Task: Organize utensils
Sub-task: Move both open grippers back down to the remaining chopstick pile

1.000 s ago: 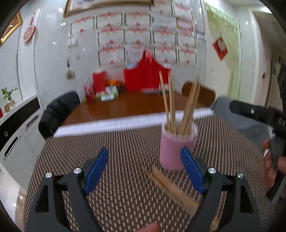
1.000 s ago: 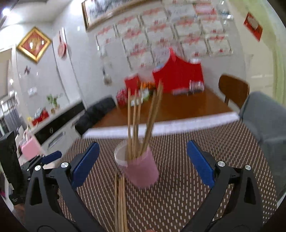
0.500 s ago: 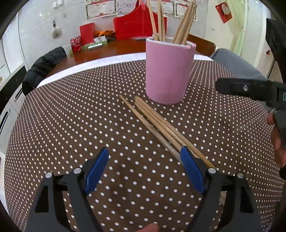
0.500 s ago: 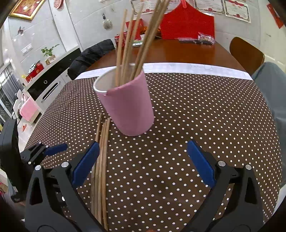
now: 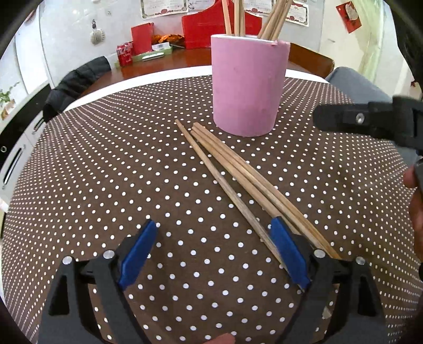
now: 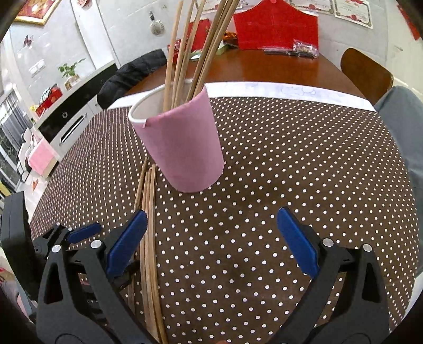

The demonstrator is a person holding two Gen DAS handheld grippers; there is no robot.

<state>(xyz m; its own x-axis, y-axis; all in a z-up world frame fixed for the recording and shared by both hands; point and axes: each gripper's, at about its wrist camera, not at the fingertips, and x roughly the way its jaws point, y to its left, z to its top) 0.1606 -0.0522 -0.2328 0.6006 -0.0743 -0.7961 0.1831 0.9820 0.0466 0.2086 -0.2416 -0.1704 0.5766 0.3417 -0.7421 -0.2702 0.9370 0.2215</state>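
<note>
A pink cup (image 5: 248,87) stands upright on the dotted brown tablecloth (image 5: 105,172) with several wooden chopsticks (image 5: 275,18) in it. Several loose chopsticks (image 5: 232,172) lie in a bundle in front of the cup. My left gripper (image 5: 212,225) hovers low over the cloth, jaws opening with nothing gripped; the bundle's near ends pass under its right finger. In the right wrist view the cup (image 6: 185,143) is just ahead. My right gripper (image 6: 211,214) is open, and the loose chopsticks (image 6: 149,211) lie on the cloth just inside its left finger, untouched.
The right gripper's black finger (image 5: 357,119) reaches in from the right in the left wrist view. The left gripper (image 6: 82,232) shows at lower left in the right wrist view. Behind the cloth lie a wooden table (image 6: 264,68), a brown chair (image 6: 364,71) and a black jacket (image 5: 76,82).
Both grippers have come down toward the table and tilted downward. The cup and loose chopsticks now loom closer. The left jaws stand slightly wider.
</note>
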